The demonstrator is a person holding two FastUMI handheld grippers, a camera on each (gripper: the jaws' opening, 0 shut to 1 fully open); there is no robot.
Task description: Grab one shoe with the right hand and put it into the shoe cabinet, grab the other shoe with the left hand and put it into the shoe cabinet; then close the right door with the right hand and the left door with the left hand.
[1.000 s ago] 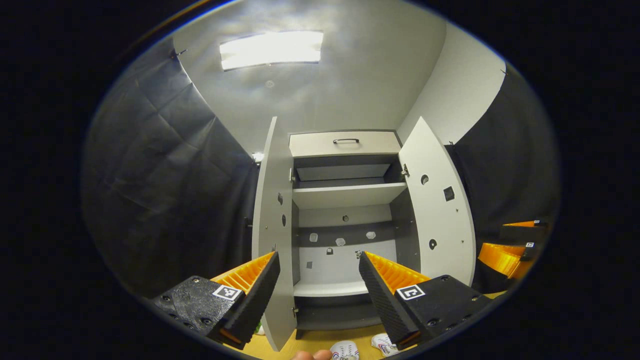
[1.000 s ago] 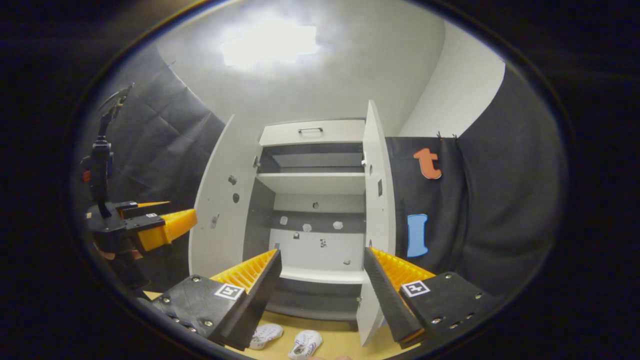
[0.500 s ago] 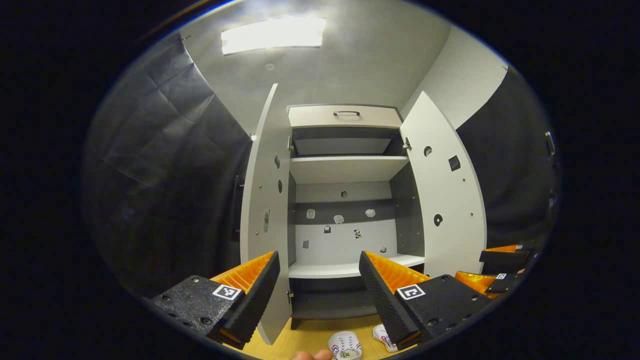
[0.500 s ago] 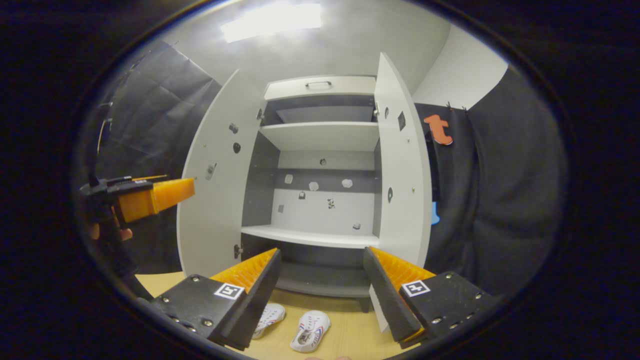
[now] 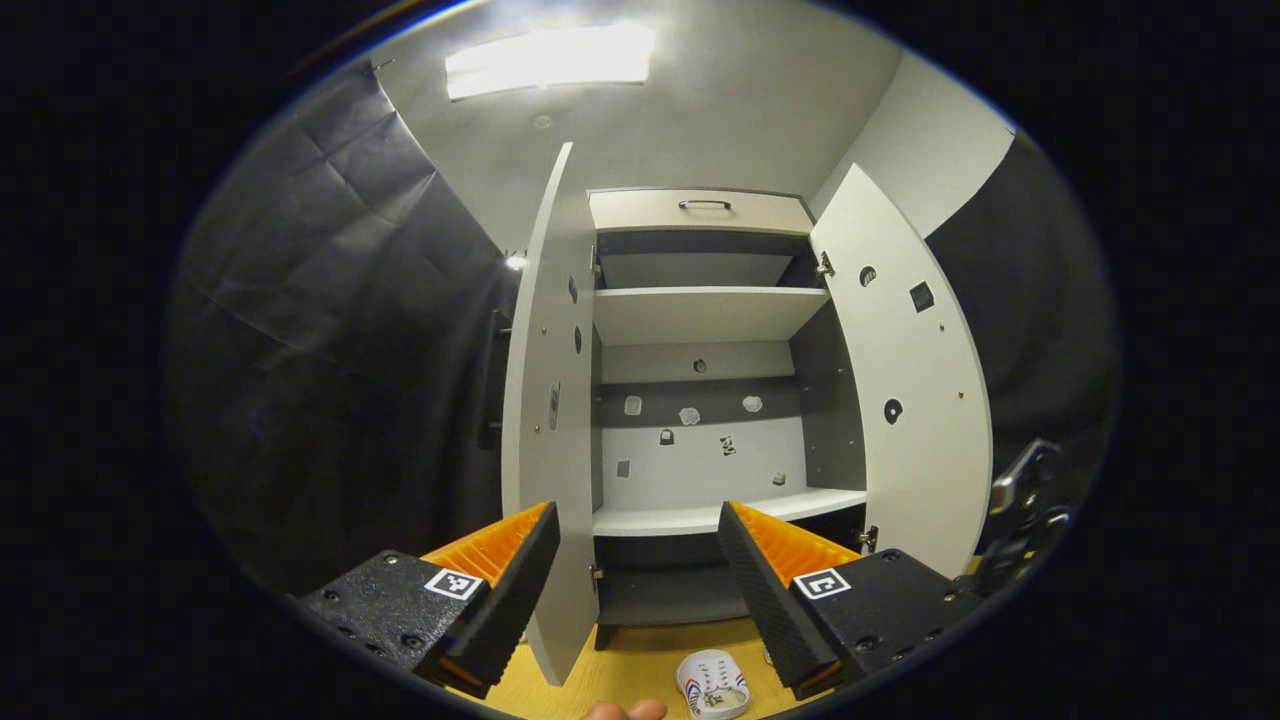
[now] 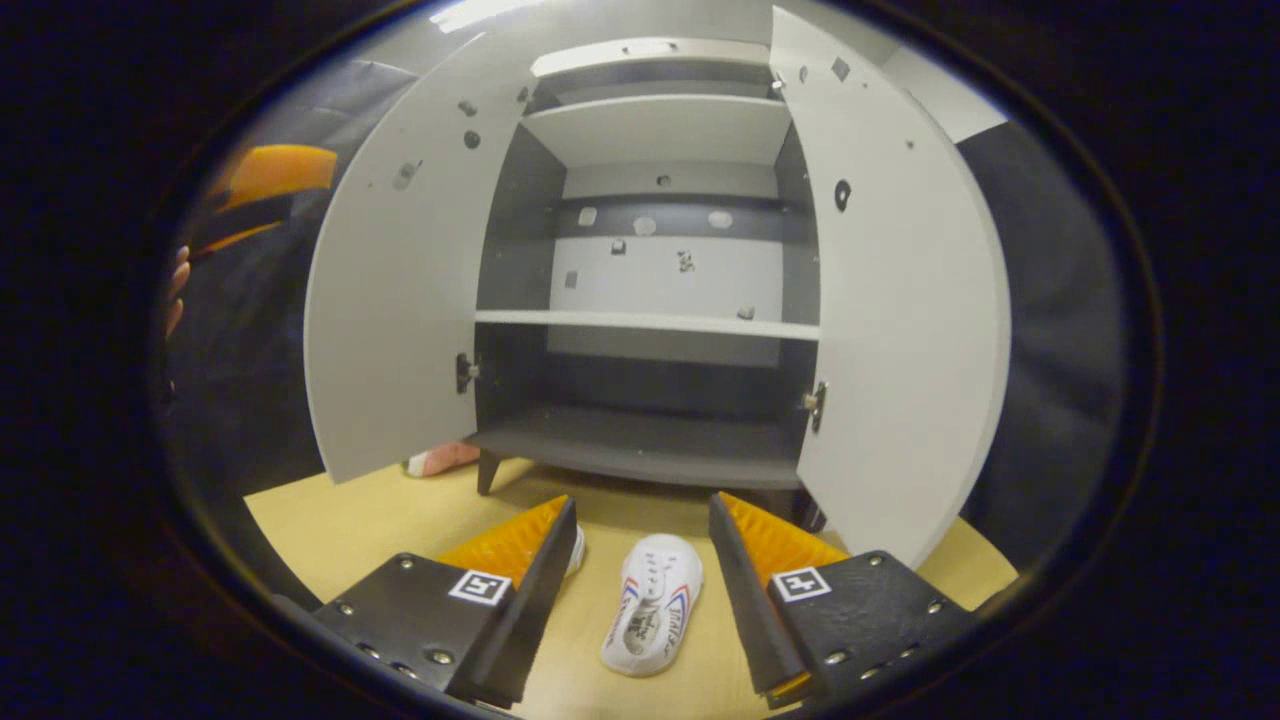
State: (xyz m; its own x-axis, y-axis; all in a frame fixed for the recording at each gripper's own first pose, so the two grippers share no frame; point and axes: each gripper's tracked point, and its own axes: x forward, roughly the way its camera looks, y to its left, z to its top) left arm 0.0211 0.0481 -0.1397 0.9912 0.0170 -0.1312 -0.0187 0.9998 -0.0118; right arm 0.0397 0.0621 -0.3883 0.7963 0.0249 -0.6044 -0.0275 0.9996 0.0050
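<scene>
Below, a white shoe with red-blue side stripes lies between the right claw's wide-spread fingers.

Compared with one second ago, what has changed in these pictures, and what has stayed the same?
The right gripper has come down and forward toward the floor: a white shoe now lies between its open fingers, not yet gripped. The left gripper has only tilted slightly and hangs open in front of the cabinet. Nothing was grasped or released. Both doors remain open, and the shelves remain without shoes.
</scene>
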